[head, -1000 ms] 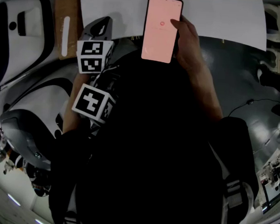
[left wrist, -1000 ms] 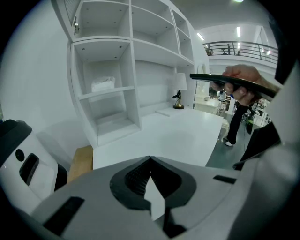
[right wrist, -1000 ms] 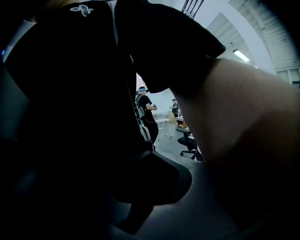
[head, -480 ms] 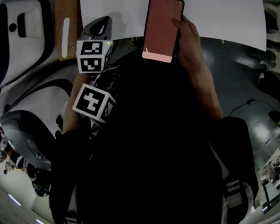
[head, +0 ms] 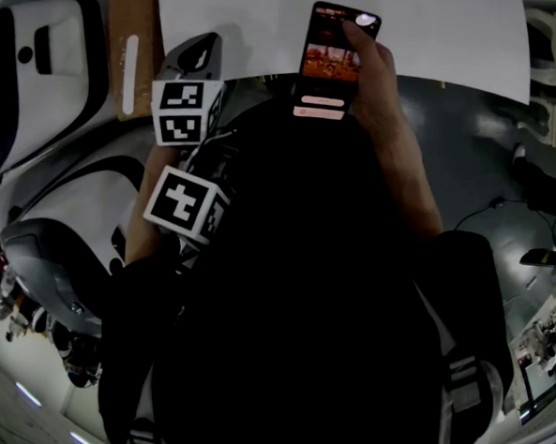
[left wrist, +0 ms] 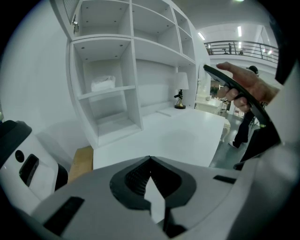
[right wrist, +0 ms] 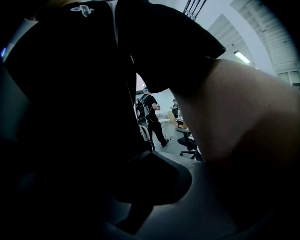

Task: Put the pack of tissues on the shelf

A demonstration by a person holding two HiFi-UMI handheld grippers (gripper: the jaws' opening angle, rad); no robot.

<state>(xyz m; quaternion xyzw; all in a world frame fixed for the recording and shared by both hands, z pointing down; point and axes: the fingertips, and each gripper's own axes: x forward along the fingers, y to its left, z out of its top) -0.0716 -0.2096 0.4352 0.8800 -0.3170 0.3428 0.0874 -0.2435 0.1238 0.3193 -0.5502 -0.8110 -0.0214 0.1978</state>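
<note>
Head view: hand (head: pixel 378 86) holds phone (head: pixel 333 60), thumb on screen. Left gripper (left wrist: pixel 150 161) jaws closed, empty; tissue pack (left wrist: pixel 102 83) sits on shelf (left wrist: pixel 127 70). Right gripper (right wrist: pixel 149 154) closed too, nothing btwn jaws.

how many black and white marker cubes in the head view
2. One black-and-white marker cube sits by the white table edge; the other is just below it in the picture, against the person's dark clothing. None seem hidden.
</note>
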